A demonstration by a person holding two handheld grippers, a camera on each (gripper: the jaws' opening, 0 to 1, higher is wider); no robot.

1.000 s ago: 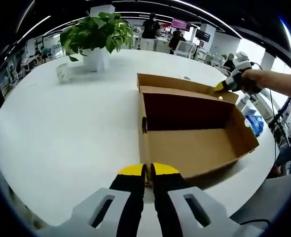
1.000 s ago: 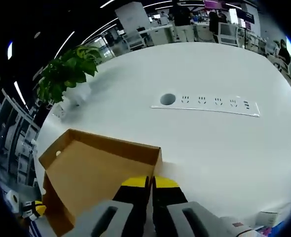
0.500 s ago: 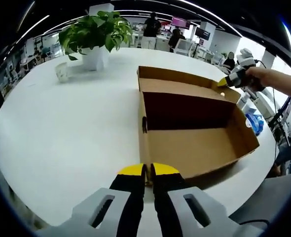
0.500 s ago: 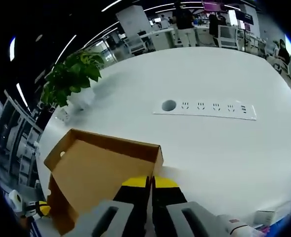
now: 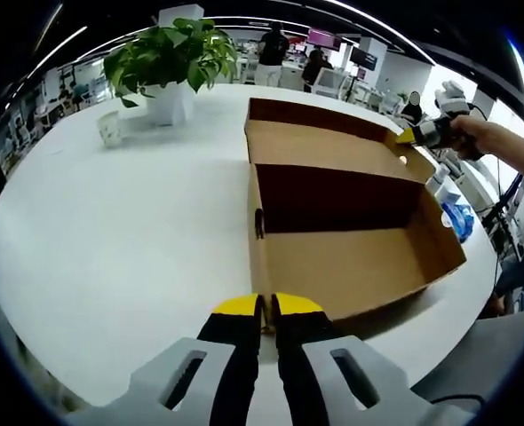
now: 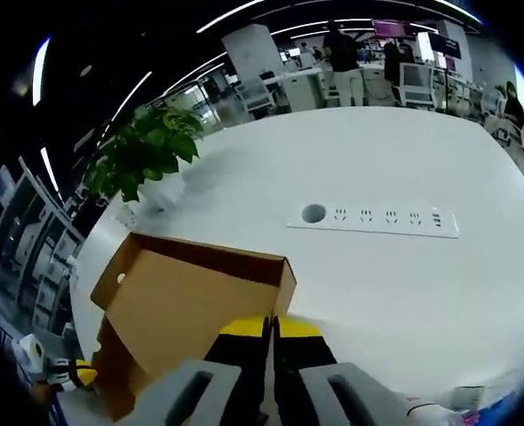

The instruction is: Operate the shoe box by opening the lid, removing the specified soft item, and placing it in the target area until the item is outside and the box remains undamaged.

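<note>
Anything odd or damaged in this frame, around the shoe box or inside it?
No damage shows. The odd part: the shoe box looks empty where its inside shows, with no soft item visible. Its lid is raised, pinched at a corner by the right hand-held gripper.

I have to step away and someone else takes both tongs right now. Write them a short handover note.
Left tongs: shut on the near wall of the shoe box, steadying it.
Right tongs: shut on the lid edge, lid raised.
Box sits on the white table beside a potted plant.
Done: lid open.
Left: the visible box interior looks bare, with no soft item seen; check it, then take the item out and place it without damaging the box.
</note>
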